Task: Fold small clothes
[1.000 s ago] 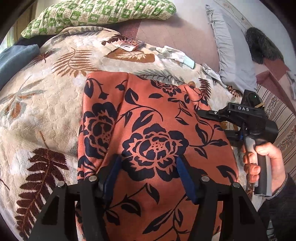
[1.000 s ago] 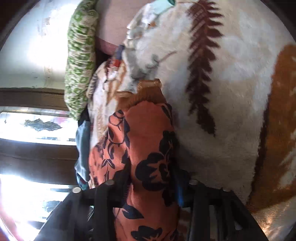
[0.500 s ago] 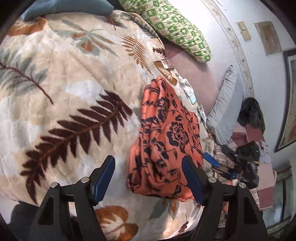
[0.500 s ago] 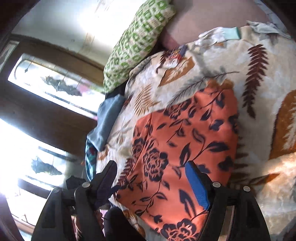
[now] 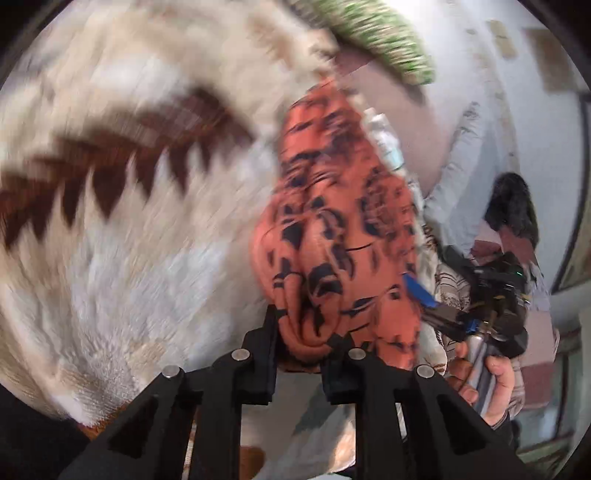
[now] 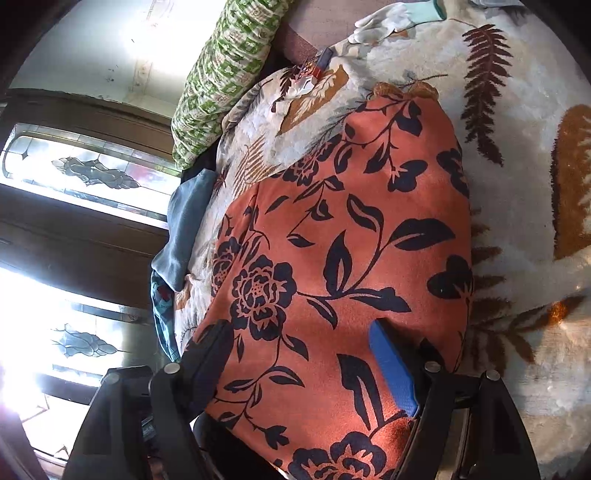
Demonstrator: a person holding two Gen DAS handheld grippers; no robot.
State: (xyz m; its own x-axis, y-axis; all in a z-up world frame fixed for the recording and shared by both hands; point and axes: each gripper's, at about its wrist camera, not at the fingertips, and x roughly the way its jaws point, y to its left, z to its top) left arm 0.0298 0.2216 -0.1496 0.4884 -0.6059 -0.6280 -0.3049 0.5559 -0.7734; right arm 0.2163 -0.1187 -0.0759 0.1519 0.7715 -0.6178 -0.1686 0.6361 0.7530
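Note:
An orange garment with a dark floral print [image 6: 351, 240] lies folded on a cream blanket with a leaf pattern [image 6: 517, 184]. In the blurred left wrist view the garment [image 5: 332, 221] runs away from me, and my left gripper [image 5: 301, 332] is closing, its jaws pinching a bunched fold at the near edge. My right gripper [image 6: 299, 369] hovers over the garment's near part, open, with nothing pressed between its blue pads [image 6: 391, 369]. The left wrist view shows the right gripper [image 5: 417, 291] at the garment's right side, held by a hand [image 5: 487, 376].
A green patterned pillow [image 6: 229, 74] lies at the blanket's far end. A blue cloth [image 6: 188, 229] sits at the left edge by the window. A white glove [image 6: 391, 18] and a small packet [image 6: 314, 70] lie beyond the garment. A grey pillow [image 5: 465, 166] is at the right.
My left gripper swung round, dropped to the garment's near edge and closed on a fold. My right gripper let go of the garment, opened wide and pulled back above it.

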